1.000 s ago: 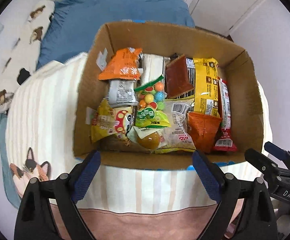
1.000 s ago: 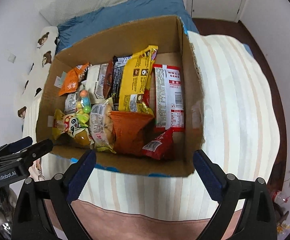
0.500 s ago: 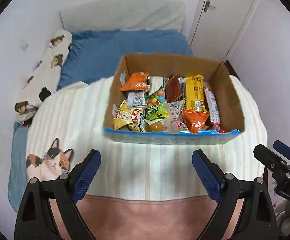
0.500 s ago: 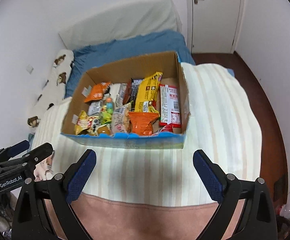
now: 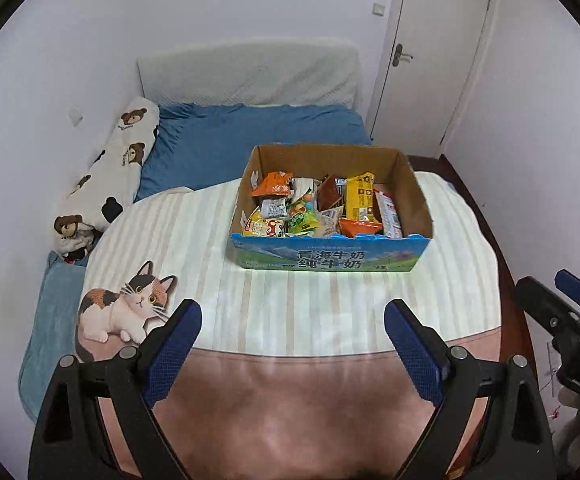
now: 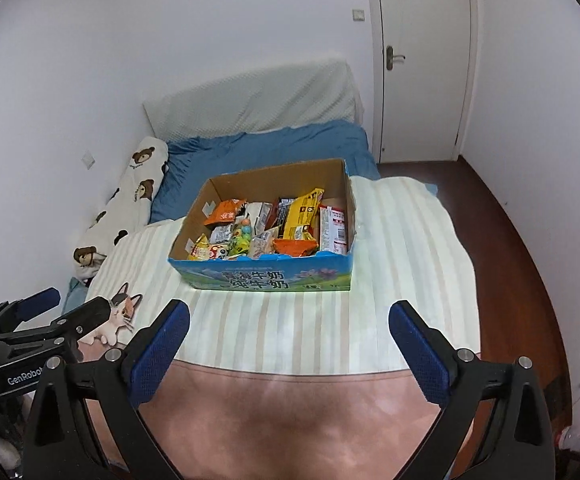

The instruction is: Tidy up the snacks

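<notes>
Grippers first. Left gripper (image 5: pixel 292 320): jaws spread wide, blue pads facing each other, nothing between them; only striped blanket shows in the gap. Right gripper (image 6: pixel 289 322): same, jaws wide apart and empty. Both hang above the near end of the bed, well apart from the box. The right wrist view catches the left gripper at its lower left edge; the left wrist view catches the right one at its far right edge.

Below the pads: blanket (image 5: pixel 194 248), pale cream and beige stripes with a pink band along the near edge. Printed calico cat (image 5: pixel 124 308) on its left side.

Cardboard box (image 5: pixel 326 259) sits upright on the blanket, toward the middle-right of the bed. Open top, plain brown inner walls, near outer face printed blue and green with white Chinese characters. The near rim is ragged.

Snacks (image 5: pixel 322 210) fill the box floor in a loose, overlapping jumble:
- orange packet (image 5: pixel 272 185) at back left
- yellow packet (image 5: pixel 360 196) standing lengthwise right of centre
- red-and-white packet (image 5: pixel 388 214) against the right wall
- orange bag (image 5: pixel 358 226) at front
- bag of coloured round sweets (image 5: pixel 302 209) in the middle
- yellow cartoon-face packet (image 5: pixel 262 226) at front left

Beyond the box: blue sheet (image 5: pixel 250 136), bear-print bolster (image 5: pixel 114 168) along the left wall, white headboard cushion (image 5: pixel 250 72), closed white door (image 5: pixel 434 48) at right.
</notes>
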{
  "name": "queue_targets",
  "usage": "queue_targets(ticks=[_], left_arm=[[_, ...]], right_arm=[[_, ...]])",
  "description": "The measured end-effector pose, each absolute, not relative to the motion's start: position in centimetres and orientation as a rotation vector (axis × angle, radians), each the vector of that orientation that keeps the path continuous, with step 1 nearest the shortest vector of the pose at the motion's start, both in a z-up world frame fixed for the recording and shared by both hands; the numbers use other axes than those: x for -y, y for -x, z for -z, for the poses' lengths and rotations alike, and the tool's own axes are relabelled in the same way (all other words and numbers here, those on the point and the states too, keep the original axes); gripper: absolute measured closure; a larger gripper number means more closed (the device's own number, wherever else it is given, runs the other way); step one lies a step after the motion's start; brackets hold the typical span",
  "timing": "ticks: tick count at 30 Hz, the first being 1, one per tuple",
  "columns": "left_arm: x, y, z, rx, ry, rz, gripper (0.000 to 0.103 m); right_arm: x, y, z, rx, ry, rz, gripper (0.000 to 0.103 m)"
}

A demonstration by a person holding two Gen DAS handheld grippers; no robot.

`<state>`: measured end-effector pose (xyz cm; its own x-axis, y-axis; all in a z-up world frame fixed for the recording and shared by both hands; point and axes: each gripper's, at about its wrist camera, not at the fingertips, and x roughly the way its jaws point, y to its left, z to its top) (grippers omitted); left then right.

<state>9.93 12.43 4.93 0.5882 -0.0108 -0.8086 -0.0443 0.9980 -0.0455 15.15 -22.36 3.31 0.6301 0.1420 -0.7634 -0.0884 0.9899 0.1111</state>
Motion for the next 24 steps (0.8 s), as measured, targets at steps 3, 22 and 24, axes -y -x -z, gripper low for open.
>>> queue_targets(ticks=[3, 22, 24], left_arm=[[-12.3, -8.3, -6.1, -0.905, 0.039, -0.031, 0.009], [-11.9, -5.4, -7.5, -0.838, 0.003, -0.04, 0.0], [-12.0, -6.0, -7.0, -0.834, 0.006, -0.05, 0.0]], right_arm=[[22.3, -13.1, -4.4, -0.861, -0.061, -0.14, 0.001], [21.8, -9.0, -7.2, -0.775, -0.024, -0.119, 0.0], [21.9, -9.7, -6.9, -0.771, -0.02, -0.098, 0.0]])
